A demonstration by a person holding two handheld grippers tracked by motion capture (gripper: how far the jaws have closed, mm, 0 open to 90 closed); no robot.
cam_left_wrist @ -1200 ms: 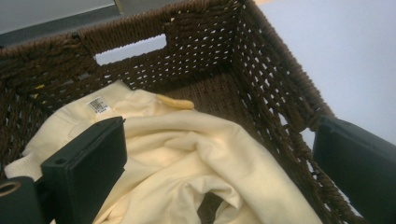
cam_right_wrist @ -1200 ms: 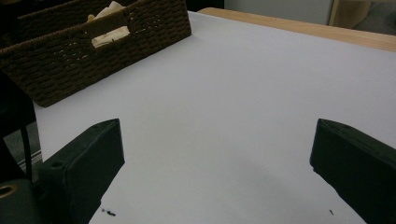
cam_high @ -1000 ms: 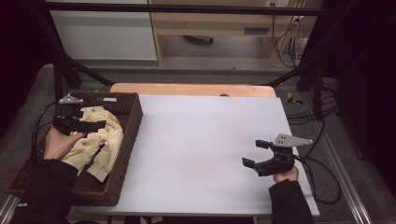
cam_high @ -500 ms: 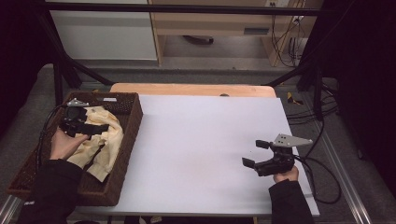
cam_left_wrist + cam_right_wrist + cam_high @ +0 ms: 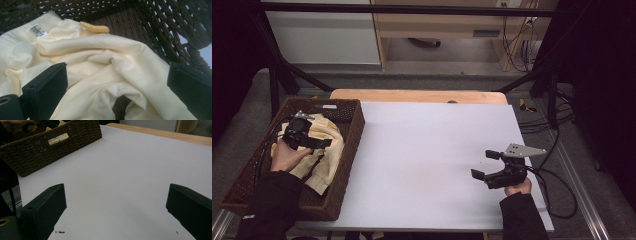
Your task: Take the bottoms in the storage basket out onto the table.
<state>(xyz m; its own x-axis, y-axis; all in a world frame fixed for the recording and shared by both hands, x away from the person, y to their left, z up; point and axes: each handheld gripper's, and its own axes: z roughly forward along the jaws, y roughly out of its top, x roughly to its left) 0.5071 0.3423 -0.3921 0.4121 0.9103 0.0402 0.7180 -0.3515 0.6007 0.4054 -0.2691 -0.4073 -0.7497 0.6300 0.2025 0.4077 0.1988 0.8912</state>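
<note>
In the wicker basket [image 5: 346,145], cream garment [image 5: 105,75] lies under the spread left tool [image 5: 116,85]

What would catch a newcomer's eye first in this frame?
A pale yellow garment lies crumpled in a dark wicker basket at the table's left edge, with the open left gripper over it. Across the bare white table, the right gripper waits open.

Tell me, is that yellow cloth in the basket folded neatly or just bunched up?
Bunched up. The pale yellow garment lies in loose, uneven folds inside the wicker basket, between the open left gripper.
</note>
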